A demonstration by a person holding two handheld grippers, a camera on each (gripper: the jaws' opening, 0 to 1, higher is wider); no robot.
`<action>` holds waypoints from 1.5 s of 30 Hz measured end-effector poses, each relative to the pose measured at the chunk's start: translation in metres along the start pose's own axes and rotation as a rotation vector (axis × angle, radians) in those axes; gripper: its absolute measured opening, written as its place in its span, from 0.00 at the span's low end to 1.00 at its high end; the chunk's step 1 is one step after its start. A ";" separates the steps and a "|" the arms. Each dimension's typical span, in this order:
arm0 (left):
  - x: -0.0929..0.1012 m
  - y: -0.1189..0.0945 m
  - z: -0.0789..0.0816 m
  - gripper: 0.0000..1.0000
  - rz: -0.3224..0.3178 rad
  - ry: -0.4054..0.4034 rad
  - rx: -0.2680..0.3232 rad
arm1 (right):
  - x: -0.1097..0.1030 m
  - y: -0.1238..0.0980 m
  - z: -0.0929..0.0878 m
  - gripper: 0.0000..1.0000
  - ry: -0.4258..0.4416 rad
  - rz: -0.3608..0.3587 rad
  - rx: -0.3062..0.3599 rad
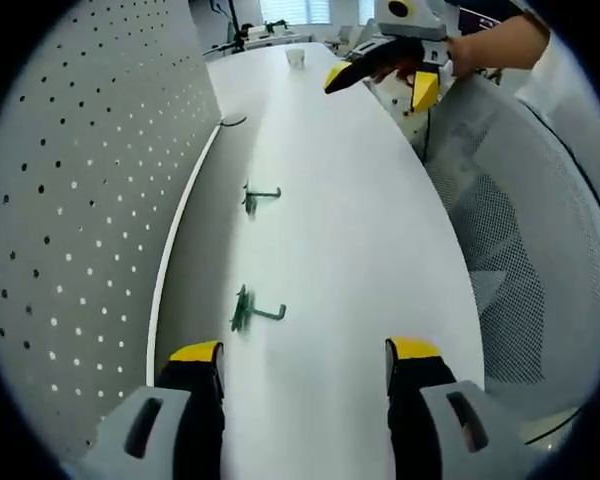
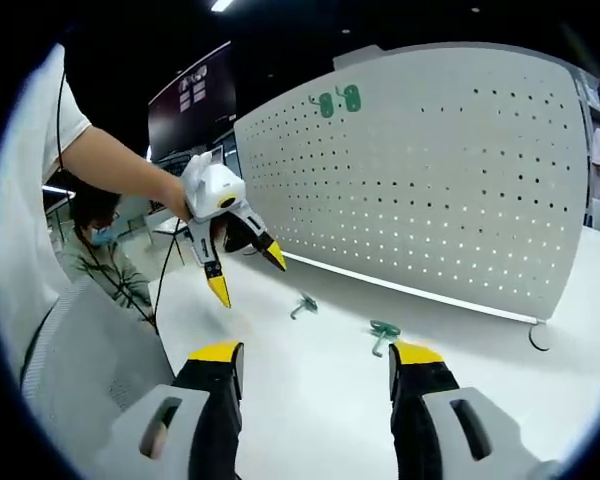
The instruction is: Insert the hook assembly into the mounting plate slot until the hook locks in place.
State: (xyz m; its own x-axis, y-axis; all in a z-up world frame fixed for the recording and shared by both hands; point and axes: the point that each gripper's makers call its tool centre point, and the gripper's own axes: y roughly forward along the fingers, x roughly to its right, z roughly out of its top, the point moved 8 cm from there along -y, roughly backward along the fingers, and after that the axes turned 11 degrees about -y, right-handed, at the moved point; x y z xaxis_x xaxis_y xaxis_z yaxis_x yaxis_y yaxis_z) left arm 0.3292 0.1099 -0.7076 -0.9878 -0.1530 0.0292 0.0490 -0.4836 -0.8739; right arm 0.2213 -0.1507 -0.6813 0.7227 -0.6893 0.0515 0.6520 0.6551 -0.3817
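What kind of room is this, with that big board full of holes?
Probably an office or lab workspace. A long white table carries a white pegboard standing upright, a mesh office chair sits beside it, and a dark wall screen hangs behind.

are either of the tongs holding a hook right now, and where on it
Nothing is held. The left tongs and the right tongs are both open, and the two green hooks lie loose on the white table.
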 end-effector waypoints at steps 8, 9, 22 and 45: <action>-0.008 0.008 0.002 0.69 -0.011 0.048 -0.037 | -0.002 0.000 0.000 0.56 -0.004 0.010 -0.002; -0.008 0.009 0.002 0.68 -0.011 0.050 -0.041 | -0.002 0.000 0.000 0.56 -0.003 0.009 0.000; -0.020 0.027 0.004 0.69 -0.017 0.124 -0.089 | -0.001 0.000 0.000 0.55 0.015 0.006 0.005; -0.034 0.053 0.008 0.69 -0.059 0.182 -0.150 | 0.003 -0.001 0.000 0.54 0.048 -0.016 0.017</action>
State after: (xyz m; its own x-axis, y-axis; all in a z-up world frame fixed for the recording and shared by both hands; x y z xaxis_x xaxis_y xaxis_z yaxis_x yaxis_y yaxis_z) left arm 0.3669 0.0826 -0.7514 -0.9993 0.0359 0.0068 -0.0190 -0.3520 -0.9358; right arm 0.2226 -0.1534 -0.6806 0.7003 -0.7138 0.0131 0.6677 0.6484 -0.3658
